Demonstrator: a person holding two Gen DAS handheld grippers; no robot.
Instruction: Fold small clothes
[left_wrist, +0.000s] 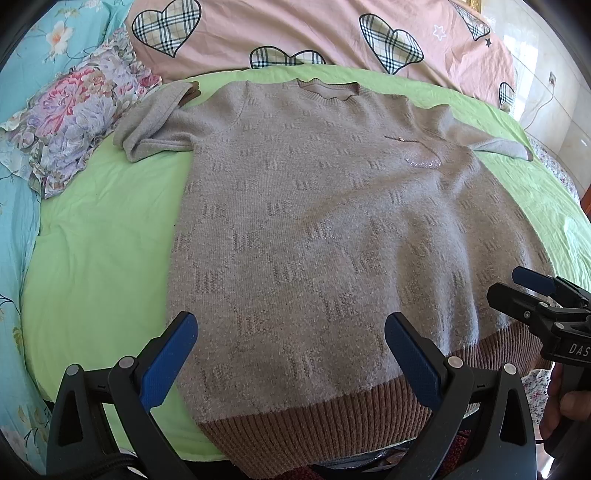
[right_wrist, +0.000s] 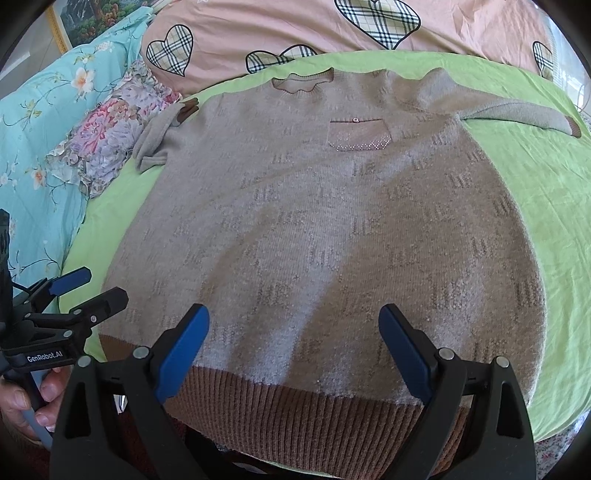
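The sweater (left_wrist: 317, 221) lies flat and face up on the green sheet (left_wrist: 103, 229), its long axis running straight away from me: brown ribbed hem (left_wrist: 332, 417) nearest, neckline (left_wrist: 327, 88) at the far end toward the pink heart-print quilt (left_wrist: 332, 29). One sleeve (left_wrist: 151, 122) is bunched on the left beside the flowered pillow (left_wrist: 70, 122); the other sleeve (right_wrist: 517, 112) stretches out to the right. I hold my left gripper (left_wrist: 290, 363) just over the hem near its left corner, fingers spread wide and holding nothing. My right gripper (right_wrist: 293, 354) hovers over the hem further right, jaws equally wide, also empty. Both sit at the near edge, so neither is close to a sleeve; I judge the left hand better placed for the bunched one.
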